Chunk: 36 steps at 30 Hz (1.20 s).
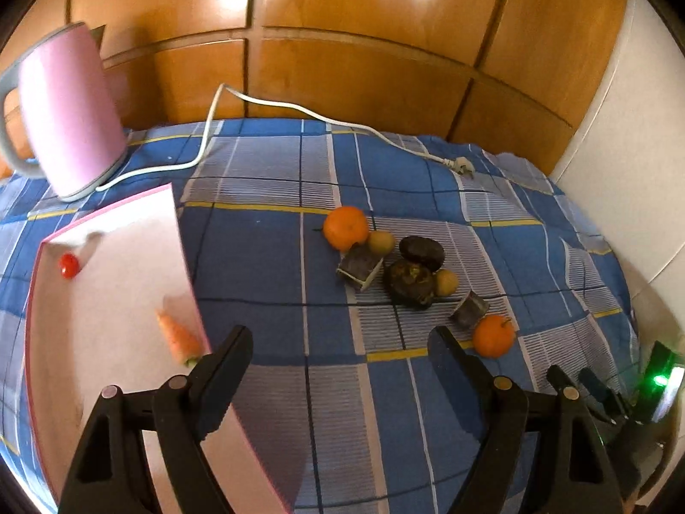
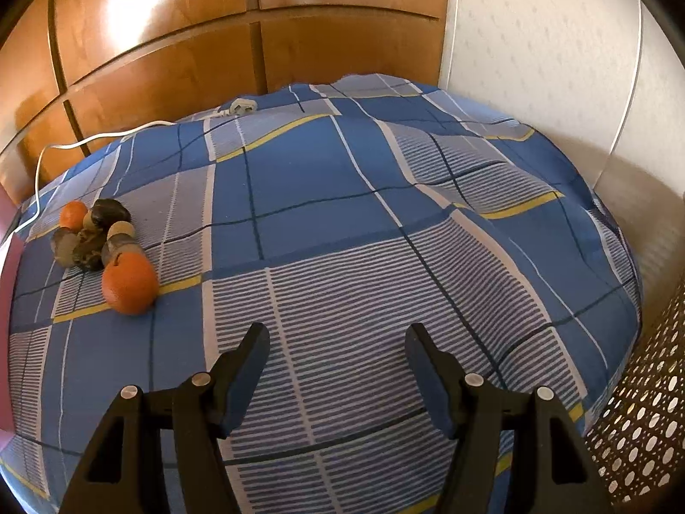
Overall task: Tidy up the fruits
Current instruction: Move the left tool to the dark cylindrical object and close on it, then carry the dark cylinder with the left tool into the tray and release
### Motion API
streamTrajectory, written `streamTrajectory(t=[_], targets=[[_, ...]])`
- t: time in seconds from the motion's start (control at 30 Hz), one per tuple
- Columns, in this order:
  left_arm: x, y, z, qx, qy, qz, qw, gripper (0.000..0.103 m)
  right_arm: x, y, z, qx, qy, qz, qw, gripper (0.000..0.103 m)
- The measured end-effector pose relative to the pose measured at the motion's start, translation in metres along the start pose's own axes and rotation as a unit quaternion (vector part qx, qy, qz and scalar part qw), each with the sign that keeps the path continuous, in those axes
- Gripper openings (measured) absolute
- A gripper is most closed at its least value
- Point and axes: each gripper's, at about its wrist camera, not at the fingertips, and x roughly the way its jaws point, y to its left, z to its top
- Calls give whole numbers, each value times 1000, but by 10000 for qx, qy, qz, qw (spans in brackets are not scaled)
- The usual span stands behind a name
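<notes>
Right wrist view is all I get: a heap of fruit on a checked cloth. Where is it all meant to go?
Observer: Probably the pink tray, left of the heap on the left wrist view.
Operator: Anything in it yet?
Observer: A tomato and a carrot.
Operator: What does that white cord lead to?
Observer: A pink kettle behind the tray.
Operator: Is the other gripper holding something?
Observer: No, the left gripper is empty, above the cloth near the tray's edge.
</notes>
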Motion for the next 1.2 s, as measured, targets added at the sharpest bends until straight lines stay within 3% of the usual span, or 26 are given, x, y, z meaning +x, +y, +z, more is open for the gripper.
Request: streamTrajectory(t=[0.1, 0.23, 0.33, 0.7, 1.0, 1.07, 1.2], targets=[[11, -1, 8, 16, 112, -48, 9999, 83, 1, 0, -1, -14, 0, 2, 10000, 67], [26, -3, 18, 63, 273, -70, 9996, 64, 1, 1, -1, -46, -12, 8, 10000, 67], [41, -3, 25, 95, 432, -90, 9990, 58, 2, 0, -1, -45, -6, 14, 10000, 67], [70, -11, 36, 515, 611, -103, 9967, 55, 3, 1, -1, -56, -7, 9, 10000, 67], [94, -9, 47, 712, 722, -138, 9948, 42, 4, 2, -1, -47, 6, 26, 10000, 68], [99, -13, 47, 805, 777, -184, 9935, 32, 4, 1, -1, -48, 5, 23, 10000, 68], [98, -12, 42, 752, 738, -300, 9940, 30, 4, 2, 0, -48, 7, 17, 10000, 68]])
